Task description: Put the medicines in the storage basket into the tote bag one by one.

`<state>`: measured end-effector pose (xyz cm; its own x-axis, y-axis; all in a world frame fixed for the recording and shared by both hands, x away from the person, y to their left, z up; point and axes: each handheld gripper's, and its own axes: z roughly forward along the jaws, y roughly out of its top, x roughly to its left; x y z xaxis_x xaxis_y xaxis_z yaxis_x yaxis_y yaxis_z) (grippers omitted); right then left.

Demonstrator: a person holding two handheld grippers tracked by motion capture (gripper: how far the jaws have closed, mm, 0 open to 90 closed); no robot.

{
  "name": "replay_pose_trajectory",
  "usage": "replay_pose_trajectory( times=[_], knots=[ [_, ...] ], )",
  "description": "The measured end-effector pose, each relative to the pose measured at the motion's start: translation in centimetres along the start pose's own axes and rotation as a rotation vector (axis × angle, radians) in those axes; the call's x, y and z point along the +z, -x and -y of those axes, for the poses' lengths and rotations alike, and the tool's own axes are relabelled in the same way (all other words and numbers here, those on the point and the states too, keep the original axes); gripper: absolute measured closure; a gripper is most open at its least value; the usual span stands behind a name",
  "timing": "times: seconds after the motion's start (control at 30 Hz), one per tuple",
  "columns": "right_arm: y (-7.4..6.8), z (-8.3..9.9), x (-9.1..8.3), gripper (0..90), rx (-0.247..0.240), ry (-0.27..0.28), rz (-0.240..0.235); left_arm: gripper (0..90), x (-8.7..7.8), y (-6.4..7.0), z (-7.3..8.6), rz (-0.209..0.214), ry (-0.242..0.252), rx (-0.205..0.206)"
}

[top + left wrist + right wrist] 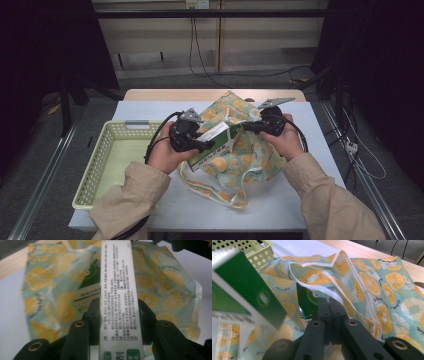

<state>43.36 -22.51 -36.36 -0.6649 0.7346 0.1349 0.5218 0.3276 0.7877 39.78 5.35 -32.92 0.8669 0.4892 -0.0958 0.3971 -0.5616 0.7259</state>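
Note:
A fabric tote bag (252,150) printed with orange slices lies on the white table (200,207). My left gripper (209,145) is shut on a long green and white box (212,155), which it holds slanted at the bag's mouth. In the left gripper view both jaws clamp the box's (117,285) white printed side, with the left gripper (117,320) low in the frame. My right gripper (244,126) (329,307) is shut on the bag's white-hemmed rim (322,291) and lifts it. A second green box (305,301) (87,281) lies inside the bag (372,287).
A pale yellow perforated basket (107,160) (259,252) stands at the table's left, beside the bag. The bag's handles (220,192) trail toward the front edge. A wooden tabletop strip (175,94) runs along the back. Cables lie on the floor beyond.

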Motion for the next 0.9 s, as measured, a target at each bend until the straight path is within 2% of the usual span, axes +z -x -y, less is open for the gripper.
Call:
replay_pose_trajectory(
  times=[0.07, 0.27, 0.53, 0.6, 0.63, 0.7, 0.73, 0.83, 0.87, 0.9],
  knots=[
    [0.0, 0.0, 0.0, 90.0, 0.001, 0.002, -0.001, 62.8, 1.0, 0.3, 0.0, 0.018, -0.009, 0.007],
    [-0.1, -0.1, -0.1, 90.0, -0.001, 0.004, -0.001, 62.7, 3.2, 1.0, -0.1, 0.036, -0.039, 0.024],
    [-0.4, -0.5, -0.4, 90.0, -0.007, 0.012, -0.002, 62.7, 5.9, 1.3, -0.2, 0.046, -0.054, -0.002],
    [-0.4, -0.6, -0.5, 90.0, -0.011, 0.011, -0.001, 62.7, 6.4, 1.3, -0.2, 0.040, -0.070, 0.012],
    [-0.4, -0.6, -0.5, 90.0, -0.010, 0.013, 0.001, 62.8, 6.8, 1.4, -0.3, 0.042, -0.060, -0.004],
    [-0.4, -0.6, -0.6, 90.0, -0.011, 0.014, 0.002, 62.7, 7.3, 1.4, -0.4, 0.021, -0.084, 0.019],
    [-0.4, -0.6, -0.7, 90.0, -0.011, 0.014, 0.003, 62.7, 7.7, 1.5, -0.5, 0.021, -0.073, 0.007],
    [-0.3, -0.7, -0.9, 90.0, -0.010, 0.019, 0.003, 62.7, 8.3, 1.2, -0.7, 0.012, -0.086, 0.016],
    [-0.3, -0.7, -0.9, 90.0, -0.009, 0.020, 0.004, 62.7, 8.5, 1.2, -0.7, 0.002, -0.075, 0.002],
    [-0.3, -0.8, -1.0, 90.0, -0.008, 0.022, 0.005, 62.7, 8.7, 1.1, -0.8, -0.005, -0.081, 0.005]
  ],
)
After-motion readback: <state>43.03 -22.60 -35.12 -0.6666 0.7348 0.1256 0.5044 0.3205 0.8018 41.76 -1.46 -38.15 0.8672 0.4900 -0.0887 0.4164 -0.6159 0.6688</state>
